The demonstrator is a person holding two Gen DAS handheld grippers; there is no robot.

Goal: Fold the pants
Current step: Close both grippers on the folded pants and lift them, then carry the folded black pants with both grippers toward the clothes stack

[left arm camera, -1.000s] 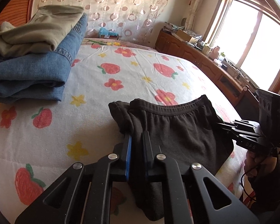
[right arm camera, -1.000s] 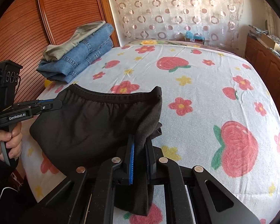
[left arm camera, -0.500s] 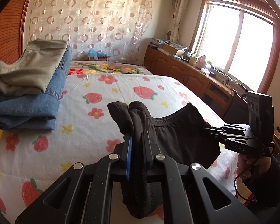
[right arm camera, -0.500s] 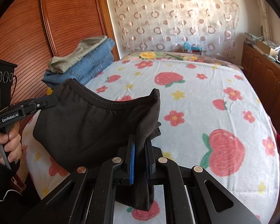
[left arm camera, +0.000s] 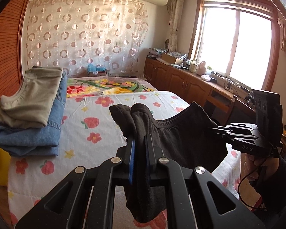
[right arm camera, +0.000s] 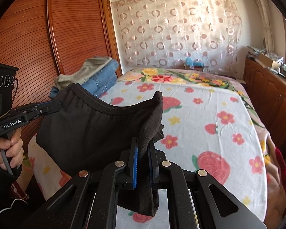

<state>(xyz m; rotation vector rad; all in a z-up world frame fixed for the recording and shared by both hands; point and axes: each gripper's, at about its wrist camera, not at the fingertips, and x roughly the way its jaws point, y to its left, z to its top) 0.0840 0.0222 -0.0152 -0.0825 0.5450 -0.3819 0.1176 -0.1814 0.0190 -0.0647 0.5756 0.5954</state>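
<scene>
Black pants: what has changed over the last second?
Both hand-held grippers, left and right, have lifted the black pants higher above the bed; the waistband sags between them. Both grips stayed shut on the fabric, and the folded stack has not moved.

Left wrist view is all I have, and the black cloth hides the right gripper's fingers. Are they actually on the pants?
Observer: Yes. In the right wrist view the right gripper is shut on the black knit pants. A fold of cloth is pinched between its blue-padded fingers and hangs below them.
Operator: And my own side from over there, corner gripped?
Observer: Yes. The left gripper has the opposite waistband corner. The left hand is wrapped around its handle with fingers on the trigger, which your view cannot show.
</scene>
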